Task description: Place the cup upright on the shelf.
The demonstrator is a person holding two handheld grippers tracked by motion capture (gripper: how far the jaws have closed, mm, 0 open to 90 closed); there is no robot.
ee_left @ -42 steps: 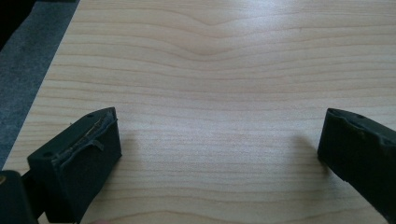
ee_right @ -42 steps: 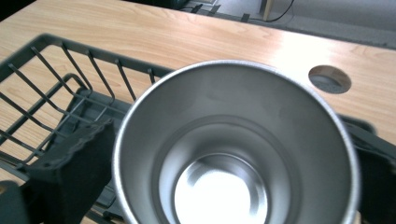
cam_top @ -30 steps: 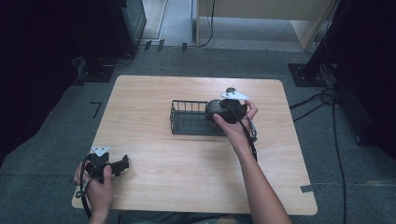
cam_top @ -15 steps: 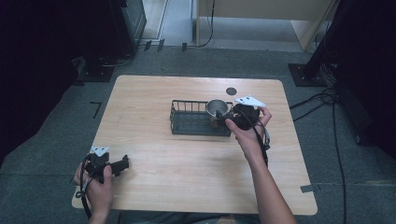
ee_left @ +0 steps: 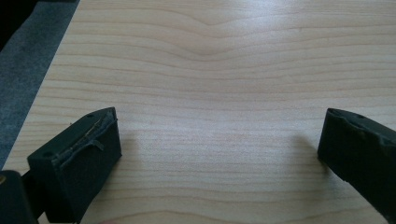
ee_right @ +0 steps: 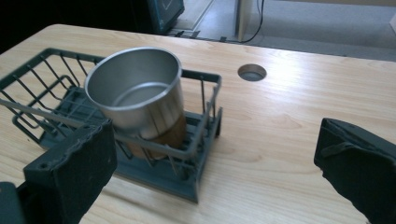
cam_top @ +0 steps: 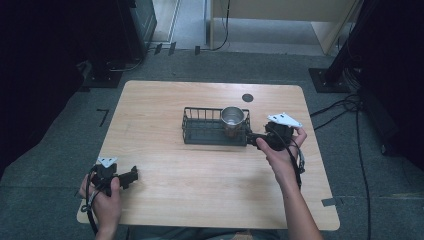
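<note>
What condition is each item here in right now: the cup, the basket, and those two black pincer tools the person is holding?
Metal cup: upright, empty, standing in the basket's right end.
Wire basket: on the table, holding just the cup.
Left gripper: open, nothing between its jaws, low over the table.
Right gripper: open, beside the basket, holding nothing.

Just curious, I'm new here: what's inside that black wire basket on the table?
A steel cup stands upright at one end of the basket. The cup looks empty. The rest of the basket is bare; the floor under the cup is hidden.
</note>
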